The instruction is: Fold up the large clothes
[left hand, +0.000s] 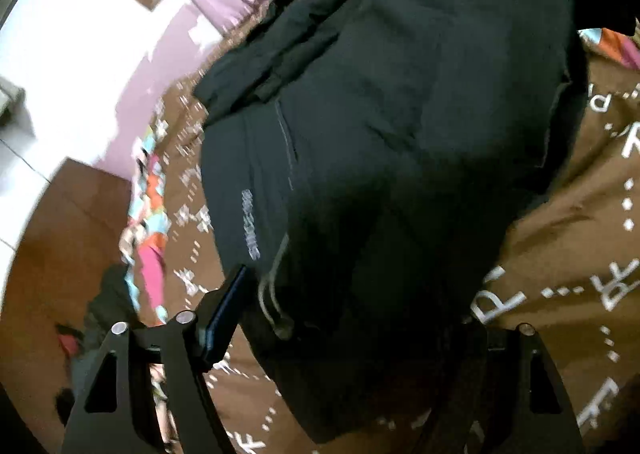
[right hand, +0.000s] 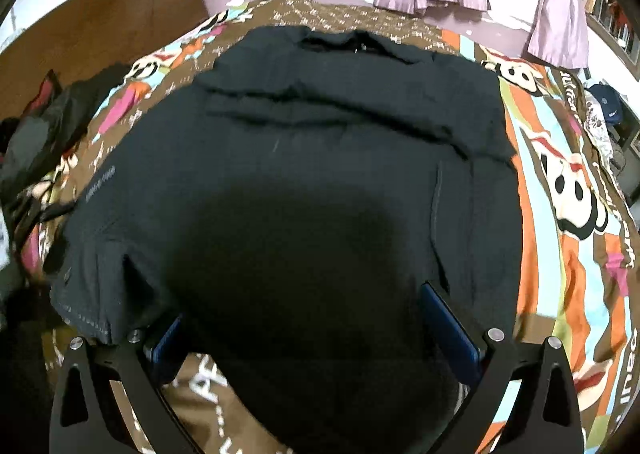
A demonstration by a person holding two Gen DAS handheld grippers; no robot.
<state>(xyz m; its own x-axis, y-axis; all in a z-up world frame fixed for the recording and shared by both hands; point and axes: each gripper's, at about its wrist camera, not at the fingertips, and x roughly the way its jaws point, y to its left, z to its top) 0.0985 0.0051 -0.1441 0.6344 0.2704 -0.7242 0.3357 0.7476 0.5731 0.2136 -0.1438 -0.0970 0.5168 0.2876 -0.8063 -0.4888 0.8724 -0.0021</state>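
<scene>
A single large black garment (right hand: 304,158), apparently a jacket or hooded top, lies spread across a brown patterned bedspread (right hand: 568,254). In the right wrist view its collar or hood end (right hand: 344,42) sits at 12 o'clock, with a folded band of fabric crossing beneath it. A sleeve or hem section (right hand: 92,294) with pale stitching lies at 8 o'clock, its edge creased and turned. A faint printed logo (right hand: 100,184) shows at 9 o'clock, and a zip seam (right hand: 436,198) runs at 3 o'clock. In the left wrist view the garment (left hand: 400,134) fills the centre, with a drawcord (left hand: 276,294) trailing at 6 o'clock. The cloth is rumpled, not flat.
</scene>
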